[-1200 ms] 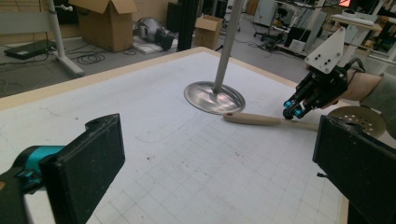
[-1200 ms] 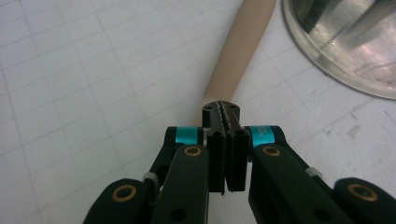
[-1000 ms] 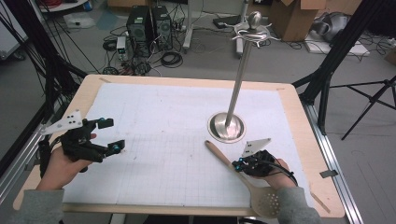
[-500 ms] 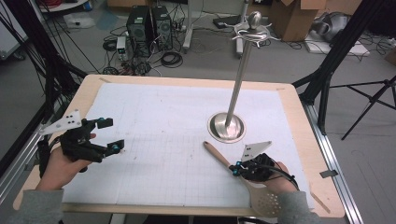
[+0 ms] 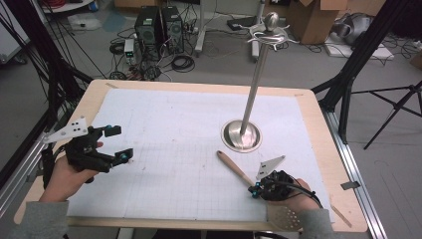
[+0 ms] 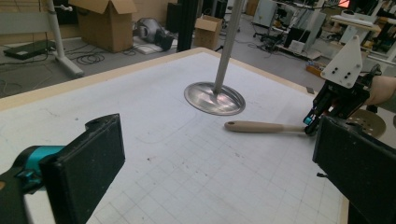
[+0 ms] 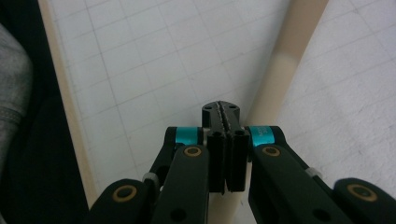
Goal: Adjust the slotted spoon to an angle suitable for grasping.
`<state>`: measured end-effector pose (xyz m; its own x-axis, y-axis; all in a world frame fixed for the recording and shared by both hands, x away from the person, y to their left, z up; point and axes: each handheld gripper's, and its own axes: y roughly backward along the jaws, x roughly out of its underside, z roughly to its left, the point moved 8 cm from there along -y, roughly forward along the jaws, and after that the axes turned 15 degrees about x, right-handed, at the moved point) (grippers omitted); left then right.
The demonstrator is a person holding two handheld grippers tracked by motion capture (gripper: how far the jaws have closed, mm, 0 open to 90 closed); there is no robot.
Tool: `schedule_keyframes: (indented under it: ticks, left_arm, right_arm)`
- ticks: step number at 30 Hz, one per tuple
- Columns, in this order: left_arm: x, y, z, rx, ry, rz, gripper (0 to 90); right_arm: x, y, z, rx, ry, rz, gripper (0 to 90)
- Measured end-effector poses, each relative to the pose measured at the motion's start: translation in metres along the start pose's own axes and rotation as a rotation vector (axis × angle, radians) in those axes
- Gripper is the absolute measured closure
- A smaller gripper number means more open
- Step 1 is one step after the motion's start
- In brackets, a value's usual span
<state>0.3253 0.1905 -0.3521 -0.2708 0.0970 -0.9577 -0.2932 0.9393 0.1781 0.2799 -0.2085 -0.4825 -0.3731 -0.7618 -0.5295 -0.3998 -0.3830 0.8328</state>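
Since one second ago, right gripper [image 5: 257,189] retreated toward 6 o'clock, fingers clamped on spatula [image 5: 235,167] handle, spatula at counter [image 5: 149,89] 5 o'clock. Left gripper [image 5: 115,144] stationary, fingers wide, empty. Lift likely next.

In the high view the table [image 5: 308,107] takes up the centre of the frame, with the stand [image 5: 241,135] on it right of centre. The spatula [image 5: 238,168] lies just below the stand's base, slanting to the lower right. The right gripper [image 5: 256,190] is at the spatula's lower part, lower right; the left gripper [image 5: 115,143] is at the left edge, well apart. Computers [image 5: 159,25] stand on the floor, upper centre.
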Motion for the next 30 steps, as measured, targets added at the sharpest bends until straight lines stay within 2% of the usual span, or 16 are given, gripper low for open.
schedule_keyframes:
  ticks: [9, 16, 20, 22, 23, 26, 28, 30]
  left_arm:
    - [0.001, 0.0, 0.001, -0.002, 0.003, 0.0, 2.7]
    - [0.002, -0.001, 0.001, -0.001, 0.005, 0.004, 2.6]
    - [0.002, -0.001, 0.002, -0.002, 0.005, 0.004, 2.6]
    - [0.002, 0.0, 0.002, -0.003, 0.005, 0.004, 2.6]
    - [0.002, 0.0, 0.002, -0.003, 0.005, 0.003, 2.6]
    - [0.002, 0.0, 0.002, -0.003, 0.006, 0.003, 2.6]
    - [0.003, -0.001, 0.002, -0.002, 0.007, 0.003, 2.6]
    - [0.003, -0.001, 0.002, -0.002, 0.005, 0.006, 2.6]
  right_arm:
    - [0.01, 0.006, -0.009, 0.024, 0.033, 0.02, 89.7]
    - [0.024, 0.011, -0.026, 0.076, 0.001, 0.025, 89.8]
    - [0.023, 0.011, -0.026, 0.082, -0.013, 0.027, 89.7]
    - [0.014, 0.013, -0.024, 0.065, -0.045, -0.025, 89.7]
    - [0.009, 0.014, -0.025, 0.075, -0.061, -0.047, 89.7]
    - [-0.004, 0.01, -0.03, 0.146, -0.095, -0.074, 89.7]
    - [-0.005, 0.006, -0.037, 0.209, -0.129, -0.056, 89.7]
    - [-0.004, 0.004, -0.044, 0.25, -0.165, -0.046, 89.7]
